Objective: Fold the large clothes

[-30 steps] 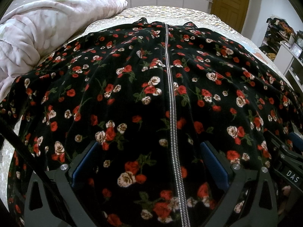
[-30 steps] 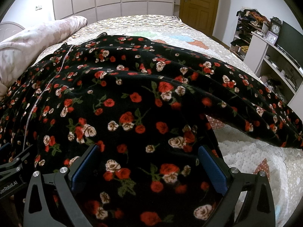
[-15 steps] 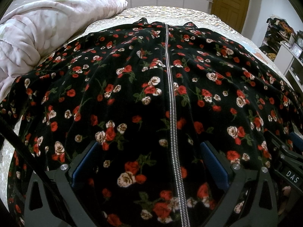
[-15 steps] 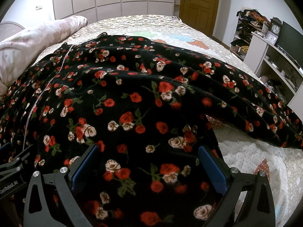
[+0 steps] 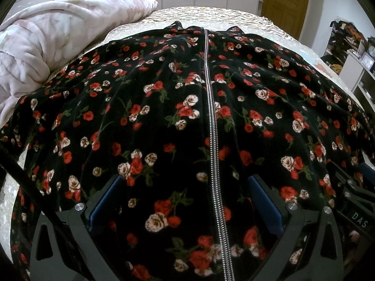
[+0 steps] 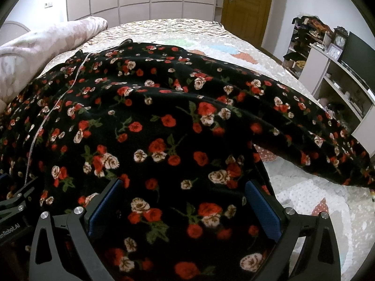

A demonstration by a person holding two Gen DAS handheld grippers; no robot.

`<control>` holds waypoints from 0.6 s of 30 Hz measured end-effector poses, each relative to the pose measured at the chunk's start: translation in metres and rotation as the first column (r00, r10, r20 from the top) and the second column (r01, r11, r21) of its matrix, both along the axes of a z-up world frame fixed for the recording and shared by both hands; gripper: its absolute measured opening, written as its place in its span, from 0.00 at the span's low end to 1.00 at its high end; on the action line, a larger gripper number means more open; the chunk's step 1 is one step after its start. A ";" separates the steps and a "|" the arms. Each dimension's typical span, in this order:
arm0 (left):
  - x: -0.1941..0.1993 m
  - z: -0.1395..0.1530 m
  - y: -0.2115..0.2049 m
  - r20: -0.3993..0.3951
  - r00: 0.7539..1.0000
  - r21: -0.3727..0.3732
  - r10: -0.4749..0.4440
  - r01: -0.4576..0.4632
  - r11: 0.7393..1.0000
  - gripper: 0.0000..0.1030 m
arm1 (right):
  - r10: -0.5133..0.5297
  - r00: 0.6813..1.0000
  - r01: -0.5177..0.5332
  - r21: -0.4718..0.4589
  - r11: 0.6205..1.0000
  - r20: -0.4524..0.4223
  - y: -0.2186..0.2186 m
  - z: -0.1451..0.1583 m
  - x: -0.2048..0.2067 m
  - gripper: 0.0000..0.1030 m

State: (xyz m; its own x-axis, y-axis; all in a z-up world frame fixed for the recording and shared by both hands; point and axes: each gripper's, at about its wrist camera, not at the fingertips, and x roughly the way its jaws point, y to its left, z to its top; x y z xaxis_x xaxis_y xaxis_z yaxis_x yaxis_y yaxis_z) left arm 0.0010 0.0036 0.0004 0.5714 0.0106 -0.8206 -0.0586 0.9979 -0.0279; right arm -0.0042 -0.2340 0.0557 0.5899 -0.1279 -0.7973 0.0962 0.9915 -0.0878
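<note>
A large black garment [image 5: 164,93] printed with red and cream roses lies spread flat on the bed, its silver zipper [image 5: 212,121] running straight away from me. My left gripper [image 5: 185,180] is open over the near hem, its blue pads [image 5: 103,201] wide apart on either side of the zipper. The right wrist view has the same garment [image 6: 164,117], with one sleeve [image 6: 316,135] stretched out to the right. There my right gripper [image 6: 184,183] is also open, floral fabric filling the gap between its fingers. The two grippers sit side by side at the hem.
A rolled pink blanket [image 5: 42,46] lies along the bed's left side, touching the garment. The patterned bedspread [image 6: 178,28] extends beyond the collar and under the sleeve. A white shelf unit [image 6: 339,82] stands right of the bed, and a wooden door [image 6: 246,4] behind.
</note>
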 end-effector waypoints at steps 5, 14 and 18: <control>0.001 0.000 0.002 0.002 1.000 -0.002 0.000 0.000 1.000 1.00 | 0.000 1.000 0.000 0.010 1.000 -0.003 -0.001 -0.002 0.002 1.00; 0.001 0.000 0.001 0.001 1.000 -0.002 0.000 0.000 1.000 1.00 | 0.001 1.000 -0.001 0.001 1.000 -0.025 -0.001 -0.001 0.004 1.00; 0.001 0.000 0.002 0.003 1.000 -0.006 0.000 0.000 1.000 1.00 | 0.002 0.999 -0.002 0.010 1.000 -0.040 -0.002 -0.001 0.007 1.00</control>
State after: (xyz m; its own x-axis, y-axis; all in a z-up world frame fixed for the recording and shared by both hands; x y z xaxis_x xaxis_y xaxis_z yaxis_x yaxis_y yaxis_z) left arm 0.0021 0.0058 0.0003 0.5741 0.0058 -0.8188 -0.0588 0.9977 -0.0341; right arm 0.0028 -0.2360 0.0544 0.5576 -0.1183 -0.8217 0.0906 0.9926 -0.0814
